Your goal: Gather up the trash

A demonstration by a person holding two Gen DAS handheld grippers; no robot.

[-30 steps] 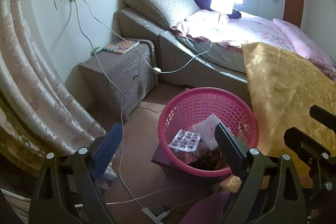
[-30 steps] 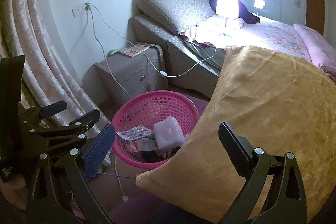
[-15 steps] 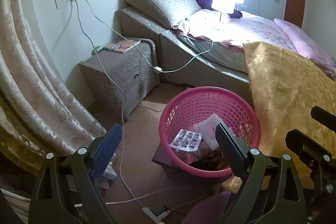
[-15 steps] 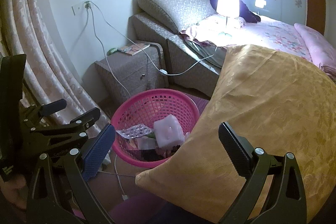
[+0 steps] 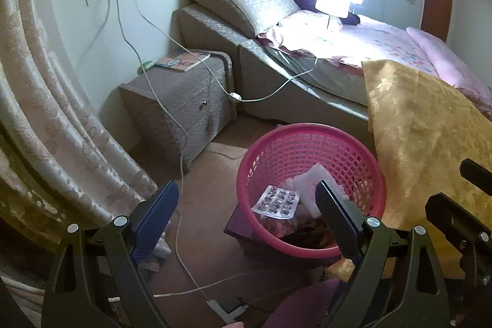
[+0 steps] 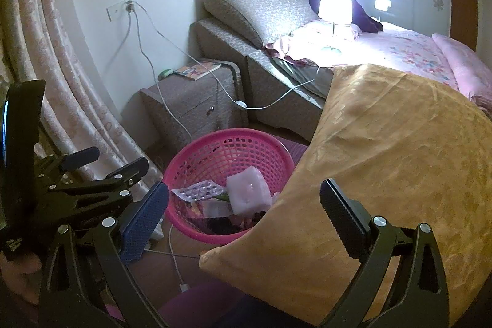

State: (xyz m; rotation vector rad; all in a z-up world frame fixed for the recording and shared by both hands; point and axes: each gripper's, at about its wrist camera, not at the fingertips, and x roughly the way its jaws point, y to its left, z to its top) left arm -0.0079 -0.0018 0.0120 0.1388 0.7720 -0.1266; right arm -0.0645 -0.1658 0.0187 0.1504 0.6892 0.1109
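Both grippers were held wide, empty — the blister pack, judged light and stiff, best pinched at an edge.

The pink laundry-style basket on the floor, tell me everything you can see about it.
The pink basket is round, plastic-looking, with a solid rim and lattice walls, standing upright on the brown floor between the nightstand and the bed. It is open-topped and partly filled: a silver blister pack lies on top beside a pale pink block, over darker scraps. A gold pillow overlaps its rim on the bed side. Neither tongs touch it.
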